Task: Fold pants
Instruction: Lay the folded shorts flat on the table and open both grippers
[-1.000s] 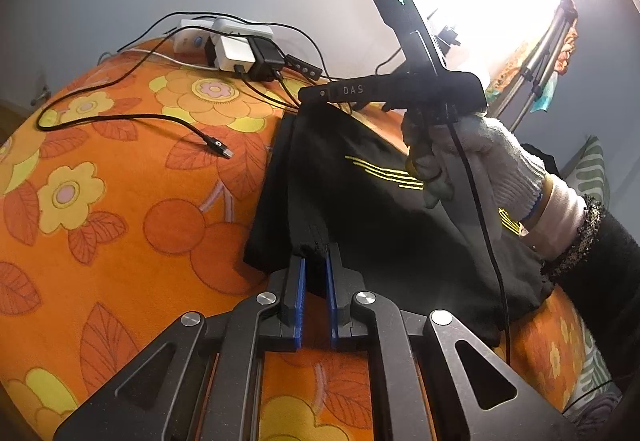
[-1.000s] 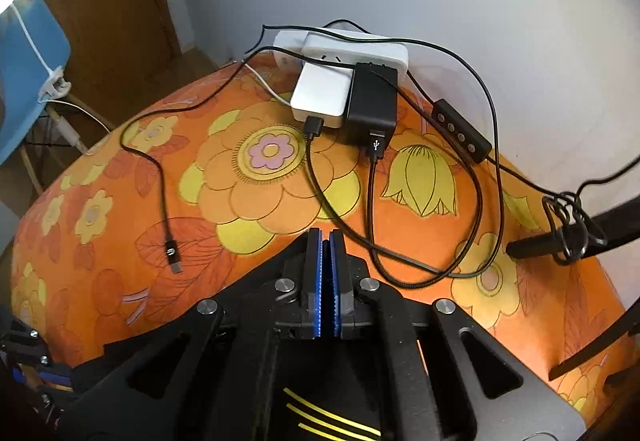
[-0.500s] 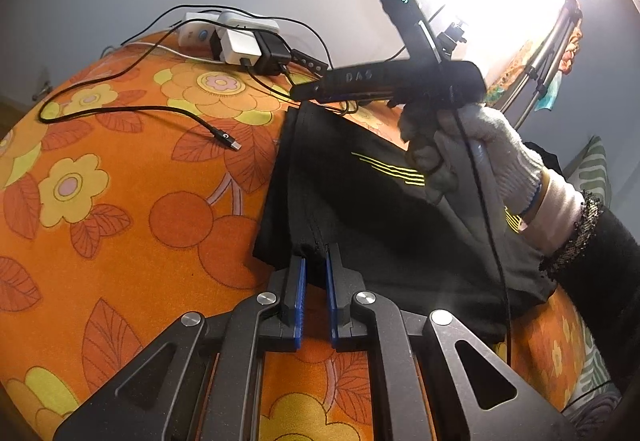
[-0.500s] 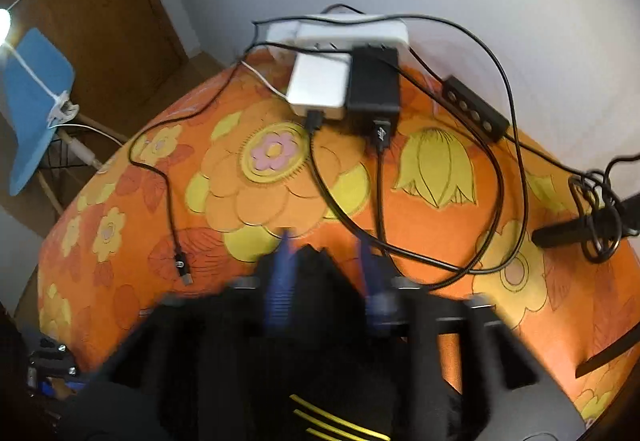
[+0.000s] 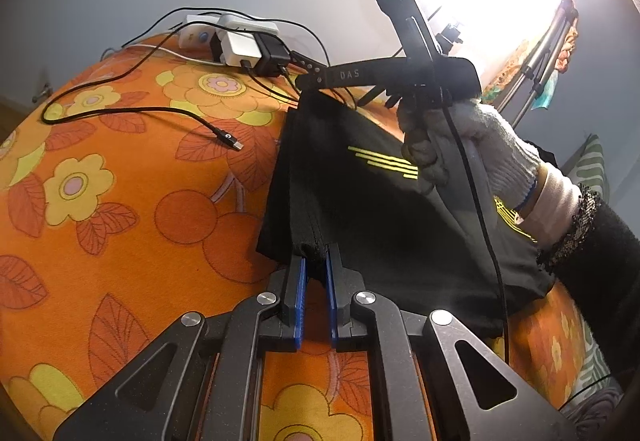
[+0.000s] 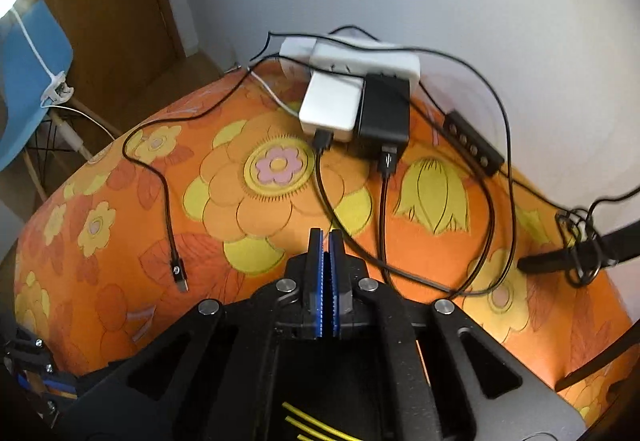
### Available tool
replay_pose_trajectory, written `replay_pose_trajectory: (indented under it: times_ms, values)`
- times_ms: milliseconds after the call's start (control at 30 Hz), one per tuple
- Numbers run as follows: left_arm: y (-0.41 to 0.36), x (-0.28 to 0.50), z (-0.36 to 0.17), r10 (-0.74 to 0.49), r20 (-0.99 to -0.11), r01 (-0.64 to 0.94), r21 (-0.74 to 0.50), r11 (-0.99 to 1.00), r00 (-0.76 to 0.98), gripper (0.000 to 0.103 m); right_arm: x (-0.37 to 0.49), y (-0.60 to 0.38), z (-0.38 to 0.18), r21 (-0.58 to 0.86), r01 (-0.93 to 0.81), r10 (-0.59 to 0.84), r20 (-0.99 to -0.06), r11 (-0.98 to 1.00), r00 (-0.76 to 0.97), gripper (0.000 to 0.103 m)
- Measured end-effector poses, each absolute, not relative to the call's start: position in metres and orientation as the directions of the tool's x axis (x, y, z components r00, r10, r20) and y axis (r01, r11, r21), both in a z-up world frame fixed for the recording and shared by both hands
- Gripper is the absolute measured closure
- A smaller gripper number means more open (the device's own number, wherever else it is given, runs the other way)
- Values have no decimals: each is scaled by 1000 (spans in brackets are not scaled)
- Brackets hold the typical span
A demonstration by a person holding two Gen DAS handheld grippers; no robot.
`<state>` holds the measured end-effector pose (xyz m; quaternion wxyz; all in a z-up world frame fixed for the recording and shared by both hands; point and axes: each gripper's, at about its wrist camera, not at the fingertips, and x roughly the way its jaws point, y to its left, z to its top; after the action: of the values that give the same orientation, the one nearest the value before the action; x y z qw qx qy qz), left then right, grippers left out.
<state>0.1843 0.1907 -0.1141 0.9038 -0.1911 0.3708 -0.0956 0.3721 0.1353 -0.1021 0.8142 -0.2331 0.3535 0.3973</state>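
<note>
Pants [image 5: 360, 201], black with yellow stripes, lie folded on the orange flowered bedcover [image 5: 100, 201] in the left wrist view, their near corner bunched up between the blue pads of the left gripper [image 5: 316, 273], which pinches that thick seam edge. At the far corner a gloved hand [image 5: 472, 145] holds the right gripper [image 5: 310, 81] down at the cloth edge. The fabric looks soft, light and limp, so I judge it will sag and crease between grip points; the doubled hems and seams give the firmest hold.

In the right wrist view the right gripper [image 6: 325, 253] has its pads pressed together, and I see no cloth between the tips; black fabric with yellow stripes [image 6: 320, 425] shows below its body. A charging cable [image 6: 168, 209] and power strip [image 6: 352, 61] lie near, apt to snag.
</note>
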Motion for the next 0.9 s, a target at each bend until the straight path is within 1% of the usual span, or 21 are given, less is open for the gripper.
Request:
replay_pose_trajectory:
  times_ms: [133,200,333,400,433,500,567,667,767,833,900]
  values:
    - [196,186,-117,-302,-644,9,-416,909,703,95,373,147,-110,-117,-810,465,-767,575,441,101]
    - [198,188,-118,-296,-651,-4,-418,909,699,95,371,154,-117,-150,-809,449,-767,569,458,101]
    - [203,191,-121,-276,-665,-43,-421,906,694,95,374,163,-123,-151,-798,437,-770,583,465,101]
    - [204,192,-122,-270,-673,-53,-419,907,688,94,375,161,-119,-139,-790,436,-771,597,465,101]
    - [203,192,-121,-258,-680,-61,-408,911,687,91,374,158,-114,-138,-780,436,-763,611,477,100]
    - [204,191,-118,-235,-682,-75,-392,917,693,88,374,150,-103,-126,-765,439,-755,631,486,95]
    - [208,187,-111,-209,-682,-91,-375,923,701,87,371,135,-89,-118,-754,448,-741,646,500,82]
    - [213,180,-99,-188,-673,-97,-363,927,715,84,358,102,-63,-92,-734,471,-712,673,521,70]
    - [206,171,-83,-194,-655,-64,-349,935,730,84,336,58,-38,-69,-714,482,-692,697,537,69]
    - [193,167,-73,-221,-651,-16,-338,941,726,84,318,24,-26,-95,-687,454,-684,721,571,68]
    - [179,163,-66,-259,-648,33,-340,940,716,84,297,-11,-19,-118,-658,422,-680,744,599,64]
